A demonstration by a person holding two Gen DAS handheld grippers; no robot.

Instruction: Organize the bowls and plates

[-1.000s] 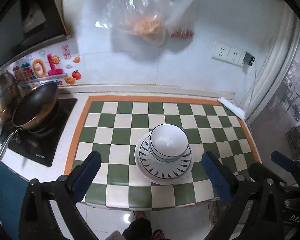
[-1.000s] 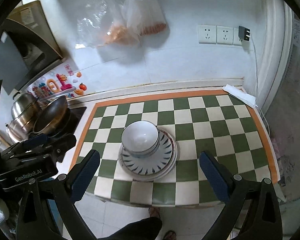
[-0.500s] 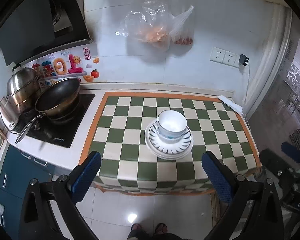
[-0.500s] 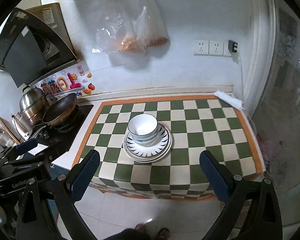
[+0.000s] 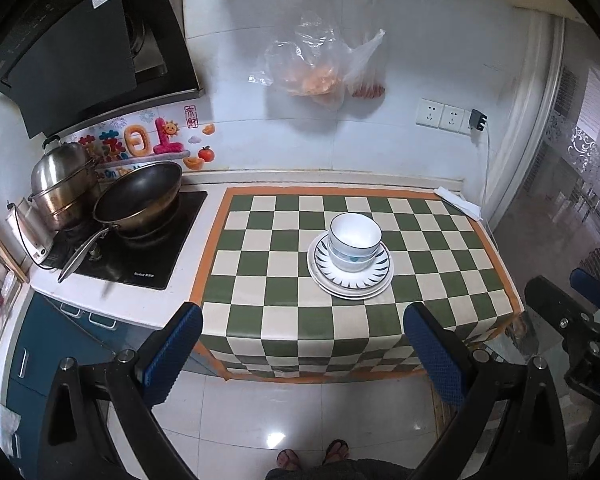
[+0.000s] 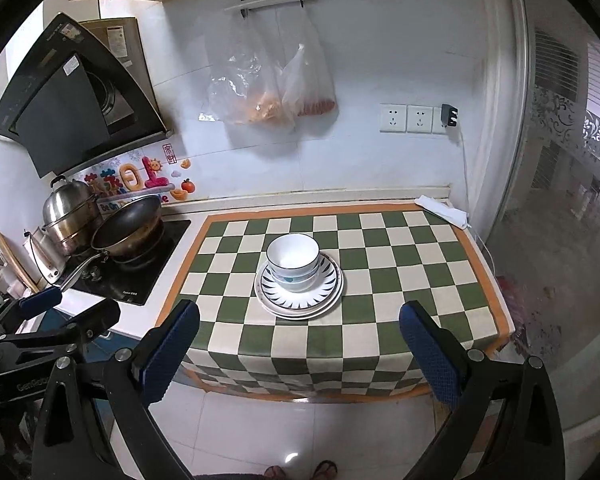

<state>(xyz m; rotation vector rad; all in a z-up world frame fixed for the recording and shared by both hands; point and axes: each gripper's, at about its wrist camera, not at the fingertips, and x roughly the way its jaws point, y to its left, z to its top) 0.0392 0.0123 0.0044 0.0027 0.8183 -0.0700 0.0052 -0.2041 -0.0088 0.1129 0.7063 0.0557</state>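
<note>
White bowls [image 5: 354,240] [image 6: 294,260] sit nested inside one another on a stack of plates [image 5: 350,278] [image 6: 300,298] with a dark leaf pattern on the rim. The stack rests on the green and cream checked cloth [image 5: 260,280] [image 6: 380,280] on the counter. My left gripper [image 5: 312,354] is open, empty, and held well back from the counter over the floor. My right gripper [image 6: 310,354] is likewise open and empty, far in front of the counter edge. Each gripper shows at the side of the other's view.
A wok [image 5: 140,198] [image 6: 126,226] and a steel pot [image 5: 62,184] [image 6: 70,212] sit on the black hob at the left. Plastic bags [image 5: 316,72] [image 6: 268,92] hang on the wall. A folded cloth [image 6: 442,210] lies at the back right. The person's feet [image 5: 312,456] stand on the tiled floor.
Both grippers have pulled back and up from the counter, so the stack of bowls and plates looks smaller and farther. The stack itself has not moved.
</note>
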